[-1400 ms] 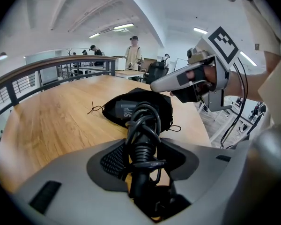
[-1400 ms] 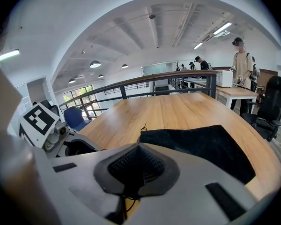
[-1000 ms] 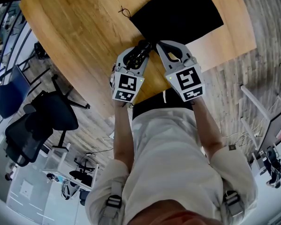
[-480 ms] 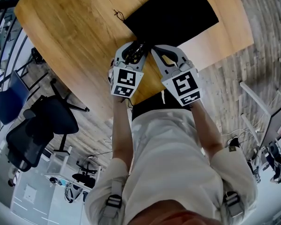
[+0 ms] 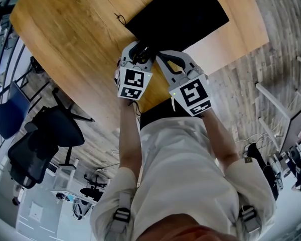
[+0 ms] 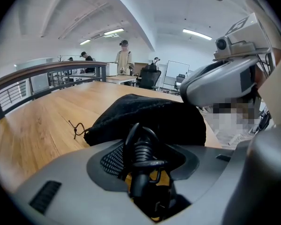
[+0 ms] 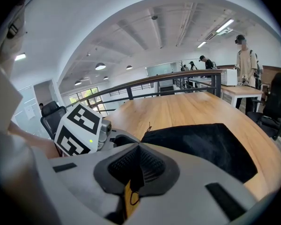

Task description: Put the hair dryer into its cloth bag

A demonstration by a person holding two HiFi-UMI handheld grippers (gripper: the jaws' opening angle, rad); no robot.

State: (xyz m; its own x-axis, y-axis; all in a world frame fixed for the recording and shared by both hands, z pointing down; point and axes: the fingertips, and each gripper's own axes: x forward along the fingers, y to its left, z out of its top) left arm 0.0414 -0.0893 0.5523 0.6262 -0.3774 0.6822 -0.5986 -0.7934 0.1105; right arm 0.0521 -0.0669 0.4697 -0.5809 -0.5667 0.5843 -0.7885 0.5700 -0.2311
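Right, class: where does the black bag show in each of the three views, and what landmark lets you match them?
Head view: bag at top centre, lying dark and flat.
Left gripper view: bag in the middle, a bulging heap just past the jaws.
Right gripper view: bag right of centre, spread out.
Shared landmark: the drawstring at the bag's left corner.

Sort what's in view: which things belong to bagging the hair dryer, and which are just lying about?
For the job: black cloth bag, its drawstring, the ribbed black cord gripped in the left tool, the shut right tool, the wooden table.
Just about: office chairs on the floor, people at the far desks.
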